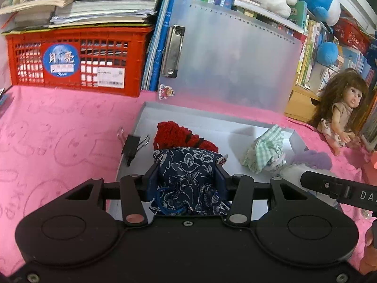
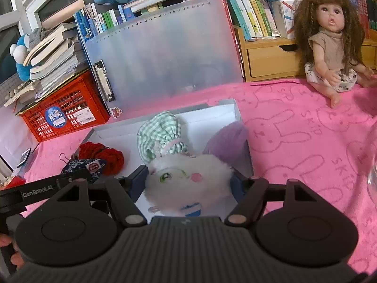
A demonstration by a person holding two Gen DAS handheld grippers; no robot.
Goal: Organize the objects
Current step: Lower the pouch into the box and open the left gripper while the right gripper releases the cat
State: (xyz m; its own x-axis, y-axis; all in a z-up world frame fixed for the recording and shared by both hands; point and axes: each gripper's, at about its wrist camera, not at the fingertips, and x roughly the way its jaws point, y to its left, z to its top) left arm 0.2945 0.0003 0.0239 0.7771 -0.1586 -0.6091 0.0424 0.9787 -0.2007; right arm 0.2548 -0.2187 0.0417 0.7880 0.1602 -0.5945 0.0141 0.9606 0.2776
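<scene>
Hands full: your left gripper (image 1: 187, 176) squeezes the blue pouch (image 1: 188, 176) over the white box (image 1: 212, 118), and your right gripper (image 2: 188, 181) squeezes the white plush (image 2: 188, 179) there too.

Your navy floral pouch (image 1: 188, 179) hides the near part of the red crochet piece (image 1: 179, 134) behind it. Beside the white box (image 2: 242, 127), a clear object (image 2: 372, 165) is blurred and cut off at the picture's edge.
</scene>
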